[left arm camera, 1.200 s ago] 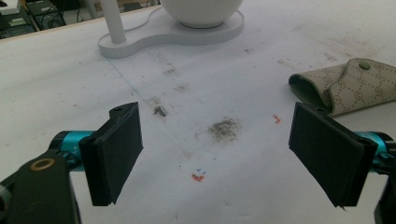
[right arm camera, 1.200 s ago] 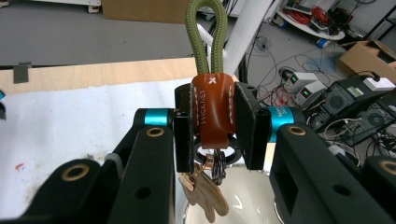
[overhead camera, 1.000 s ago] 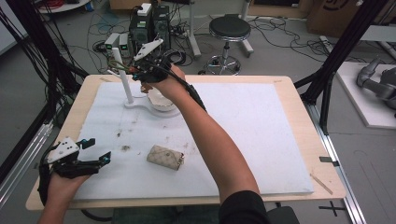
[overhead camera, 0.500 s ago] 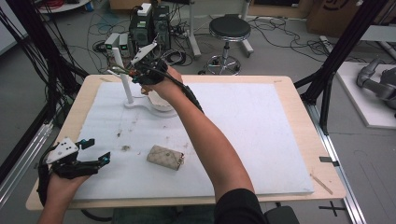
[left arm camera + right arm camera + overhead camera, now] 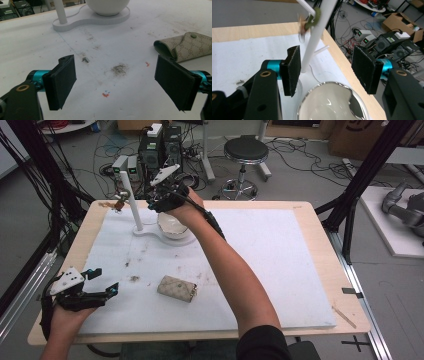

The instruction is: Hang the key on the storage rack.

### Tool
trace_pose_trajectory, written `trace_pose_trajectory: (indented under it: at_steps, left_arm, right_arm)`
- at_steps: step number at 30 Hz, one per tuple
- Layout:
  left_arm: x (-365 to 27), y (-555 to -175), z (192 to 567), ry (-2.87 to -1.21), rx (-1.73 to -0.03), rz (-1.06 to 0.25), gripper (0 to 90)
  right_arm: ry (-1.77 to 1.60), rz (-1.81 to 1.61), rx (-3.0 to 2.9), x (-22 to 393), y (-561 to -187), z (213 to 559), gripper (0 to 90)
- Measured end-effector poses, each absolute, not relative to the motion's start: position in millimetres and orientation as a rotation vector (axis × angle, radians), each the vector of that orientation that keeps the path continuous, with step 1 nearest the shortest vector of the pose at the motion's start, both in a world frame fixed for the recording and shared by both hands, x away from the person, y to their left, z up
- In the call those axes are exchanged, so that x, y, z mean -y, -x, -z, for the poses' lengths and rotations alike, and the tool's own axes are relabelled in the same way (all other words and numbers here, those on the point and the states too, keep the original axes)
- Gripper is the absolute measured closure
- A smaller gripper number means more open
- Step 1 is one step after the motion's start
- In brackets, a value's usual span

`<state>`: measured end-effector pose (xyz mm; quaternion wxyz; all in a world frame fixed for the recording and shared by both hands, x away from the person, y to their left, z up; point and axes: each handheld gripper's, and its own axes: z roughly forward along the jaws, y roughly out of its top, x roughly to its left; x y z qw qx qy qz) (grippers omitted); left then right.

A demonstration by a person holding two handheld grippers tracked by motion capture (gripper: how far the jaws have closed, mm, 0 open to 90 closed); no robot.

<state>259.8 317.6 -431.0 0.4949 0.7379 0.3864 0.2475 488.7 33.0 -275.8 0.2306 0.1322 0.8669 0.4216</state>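
Left gripper (image 5: 102,282): I hold it at about 8 o'clock on the table (image 5: 320,270), low over the white mat (image 5: 280,260). Its jaws are spread wide with nothing between them; in the left gripper view (image 5: 117,82) I see only stained mat there.

Pouch (image 5: 177,288): a beige patterned pouch lies flat on the mat at about 6 o'clock, just to the right of my left gripper and apart from it. In the left gripper view (image 5: 183,46) it sits past the right-hand jaw.

Stand (image 5: 131,202): a white post on a flat white base, at about 11 o'clock. A small green and brown trinket (image 5: 310,21) hangs from a peg high on the post.

Bowl (image 5: 172,226): white, sitting on the stand's base, touching it, just right of the post.

Right gripper (image 5: 155,202): I have it over the bowl beside the post. Its jaws have just been opening and now stand apart, gripping nothing; in the right gripper view (image 5: 325,67) the post rises behind the gap, near the left-hand jaw, and the trinket hangs free above.
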Motion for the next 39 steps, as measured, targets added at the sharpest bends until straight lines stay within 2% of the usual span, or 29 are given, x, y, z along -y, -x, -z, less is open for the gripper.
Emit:
trace_pose_trajectory:
  at_steps: [7, 20, 23, 30, 31, 39]
  left_arm:
    - [-318.2, -261.1, 429.7, -1.769, -0.942, -0.600, 17.3]
    - [-301.0, -277.9, 429.9, -1.790, -0.900, -0.568, 17.3]
    - [-298.7, -281.0, 429.4, -1.787, -0.896, -0.562, 17.3]
    - [-295.2, -288.3, 429.0, -1.773, -0.893, -0.551, 17.3]
    - [-293.6, -289.5, 428.9, -1.778, -0.889, -0.548, 17.3]
    - [-283.9, -297.1, 427.9, -1.788, -0.865, -0.541, 17.3]
  right_arm:
    - [-0.421, -1.201, -2.350, 7.6, -489.7, 274.4, 38.4]
    - [-0.493, -1.239, -2.303, 82.2, -467.8, 273.9, 34.9]
    - [-0.536, -1.238, -2.299, 109.6, -458.4, 275.5, 31.0]
    - [-0.607, -1.255, -2.259, 158.0, -443.5, 283.0, 30.3]
    - [-0.632, -1.268, -2.237, 175.5, -437.1, 288.5, 30.1]
    - [-0.701, -1.288, -2.200, 229.5, -407.3, 304.7, 26.6]
